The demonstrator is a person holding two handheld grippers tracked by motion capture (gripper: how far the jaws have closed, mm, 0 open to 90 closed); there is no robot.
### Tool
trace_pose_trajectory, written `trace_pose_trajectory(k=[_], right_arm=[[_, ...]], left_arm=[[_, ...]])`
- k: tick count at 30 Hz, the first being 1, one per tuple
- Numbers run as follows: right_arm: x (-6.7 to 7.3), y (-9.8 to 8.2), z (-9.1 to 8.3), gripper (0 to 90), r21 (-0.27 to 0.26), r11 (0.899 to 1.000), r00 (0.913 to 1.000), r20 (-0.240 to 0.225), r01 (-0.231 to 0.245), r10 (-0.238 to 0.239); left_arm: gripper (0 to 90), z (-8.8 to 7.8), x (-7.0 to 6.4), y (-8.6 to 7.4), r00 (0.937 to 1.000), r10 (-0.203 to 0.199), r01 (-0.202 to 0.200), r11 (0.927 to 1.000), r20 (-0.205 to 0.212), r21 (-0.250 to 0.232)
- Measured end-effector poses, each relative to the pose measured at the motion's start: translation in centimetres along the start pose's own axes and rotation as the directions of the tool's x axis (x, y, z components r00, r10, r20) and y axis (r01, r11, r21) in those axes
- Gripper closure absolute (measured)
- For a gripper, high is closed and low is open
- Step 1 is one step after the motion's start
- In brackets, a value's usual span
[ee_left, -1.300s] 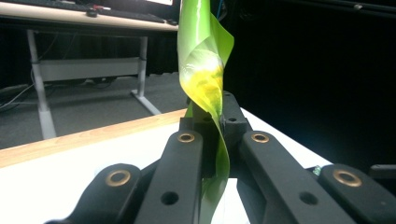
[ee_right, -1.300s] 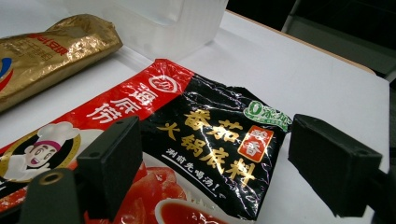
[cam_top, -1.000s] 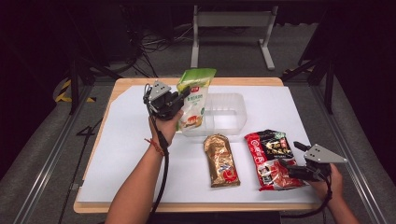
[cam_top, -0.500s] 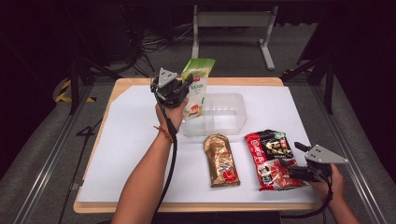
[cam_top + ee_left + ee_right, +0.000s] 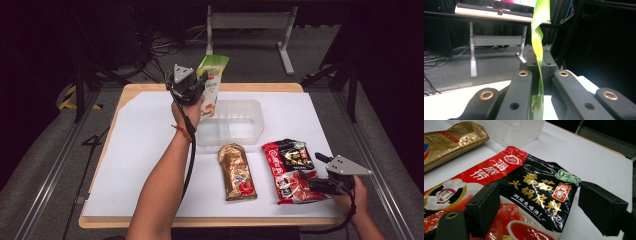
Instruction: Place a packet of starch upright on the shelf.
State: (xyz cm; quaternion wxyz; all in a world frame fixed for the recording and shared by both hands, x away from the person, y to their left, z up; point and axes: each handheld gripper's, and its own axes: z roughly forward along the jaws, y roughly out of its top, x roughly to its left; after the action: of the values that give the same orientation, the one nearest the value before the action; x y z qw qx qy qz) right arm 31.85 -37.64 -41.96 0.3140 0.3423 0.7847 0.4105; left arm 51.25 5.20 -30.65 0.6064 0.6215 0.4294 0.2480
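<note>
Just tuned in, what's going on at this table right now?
A person works with two tools. The left hand-held gripper is shut on a green pouch, held up in the air above the clear plastic tub. The right hand-held gripper is open, its jaws on either side of the red-and-black sauce packet on the table. A gold packet lies beside it.

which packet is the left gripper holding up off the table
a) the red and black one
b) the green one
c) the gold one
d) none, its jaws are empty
b: the left gripper is raised above the table with the green packet pinched between its jaws, as the left gripper view also shows.
</note>
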Motion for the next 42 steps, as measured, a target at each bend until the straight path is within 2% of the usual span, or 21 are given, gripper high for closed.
trace_pose_trajectory(k=[2,7,8,12,15,16,17,20,22,24,26,27,28,29,30,32,35,36,37,39,42], right_arm=[[0.1,0.0,0.0,18.5,0.002,1.000,1.0000,-0.003,0.002,-0.002],[0.1,0.0,0.0,18.5,0.004,1.000,1.0000,-0.007,0.005,-0.005],[0.1,0.0,0.0,18.6,0.004,1.000,1.0000,-0.007,0.006,-0.006],[0.2,0.0,0.0,18.5,0.005,1.000,1.0000,-0.006,0.006,-0.006],[0.2,0.0,0.0,18.5,0.007,1.000,0.9999,-0.007,0.008,-0.008],[0.2,0.0,0.1,18.5,0.008,1.000,0.9999,-0.007,0.009,-0.009],[0.2,0.0,0.1,18.5,0.009,1.000,0.9999,-0.007,0.012,-0.012],[0.3,0.0,0.1,18.5,0.012,1.000,0.9999,-0.011,0.012,-0.012],[0.3,0.0,0.1,18.6,0.013,1.000,0.9998,-0.015,0.015,-0.014],[0.3,0.0,0.1,18.5,0.013,1.000,0.9998,-0.015,0.014,-0.014],[0.3,0.0,0.2,18.5,0.015,1.000,0.9998,-0.018,0.011,-0.011],[0.3,0.0,0.2,18.5,0.016,1.000,0.9997,-0.020,0.015,-0.015],[0.3,-0.1,0.3,18.5,0.022,1.000,0.9996,-0.023,0.014,-0.013],[0.4,-0.1,0.4,18.5,0.026,1.000,0.9996,-0.025,0.014,-0.014],[0.4,-0.1,0.4,18.5,0.027,0.999,0.9995,-0.025,0.018,-0.017],[0.5,0.0,0.5,18.5,0.031,0.999,0.9993,-0.031,0.023,-0.022],[0.5,0.0,0.4,18.4,0.027,0.999,0.9992,-0.034,0.022,-0.021],[0.5,0.0,0.4,18.4,0.027,0.999,0.9992,-0.034,0.022,-0.021],[0.5,-0.1,0.4,18.4,0.028,0.999,0.9992,-0.034,0.021,-0.020],[0.4,-0.1,0.4,18.5,0.031,0.999,0.9992,-0.036,0.016,-0.015],[0.4,-0.1,0.4,18.5,0.030,0.999,0.9991,-0.039,0.017,-0.015]], left_arm=[[88.2,0.0,-0.1,-0.4,1.0000,-0.003,0.003,1.0000,-0.006,0.000],[87.5,0.1,-0.1,-2.1,0.9992,-0.018,0.017,0.9993,0.037,0.034],[87.4,0.1,-0.1,-2.5,0.9986,-0.017,0.014,0.9989,0.051,0.044],[85.6,-0.1,-0.4,-3.8,0.9968,0.039,-0.045,0.9951,0.070,0.087],[84.8,-0.6,0.2,-4.2,0.9936,0.010,-0.021,0.9949,0.113,0.099],[84.4,-0.9,0.2,-4.2,0.9932,0.016,-0.027,0.9948,0.116,0.098],[84.1,-1.2,0.2,-4.1,0.9925,0.029,-0.041,0.9941,0.119,0.100],[84.1,-2.0,0.3,-4.0,0.9827,0.095,-0.114,0.9865,0.159,0.117],[84.1,-2.4,0.4,-4.2,0.9769,0.112,-0.137,0.9812,0.182,0.136],[81.4,-2.8,0.5,-4.5,0.9696,0.138,-0.171,0.9728,0.202,0.156],[78.8,-3.1,0.8,-4.9,0.9614,0.161,-0.205,0.9604,0.223,0.189],[76.5,-3.1,0.9,-5.0,0.9576,0.173,-0.224,0.9502,0.230,0.217],[75.7,-3.1,0.9,-5.1,0.9562,0.189,-0.239,0.9446,0.224,0.225],[74.9,-3.1,1.0,-5.2,0.9564,0.192,-0.242,0.9427,0.220,0.230],[73.4,-2.9,1.0,-5.2,0.9555,0.190,-0.245,0.9374,0.225,0.247],[66.3,-2.2,0.9,-5.4,0.9531,0.205,-0.268,0.9146,0.223,0.303],[60.0,-1.6,0.6,-5.7,0.9451,0.236,-0.303,0.8903,0.226,0.339],[60.0,-1.3,0.5,-5.7,0.9451,0.241,-0.308,0.8825,0.220,0.355],[56.3,-1.0,0.4,-5.8,0.9474,0.238,-0.304,0.8782,0.215,0.369],[50.9,-0.5,0.3,-5.9,0.9477,0.241,-0.307,0.8664,0.209,0.394],[49.9,0.2,0.0,-6.2,0.9511,0.241,-0.304,0.8399,0.193,0.450]])
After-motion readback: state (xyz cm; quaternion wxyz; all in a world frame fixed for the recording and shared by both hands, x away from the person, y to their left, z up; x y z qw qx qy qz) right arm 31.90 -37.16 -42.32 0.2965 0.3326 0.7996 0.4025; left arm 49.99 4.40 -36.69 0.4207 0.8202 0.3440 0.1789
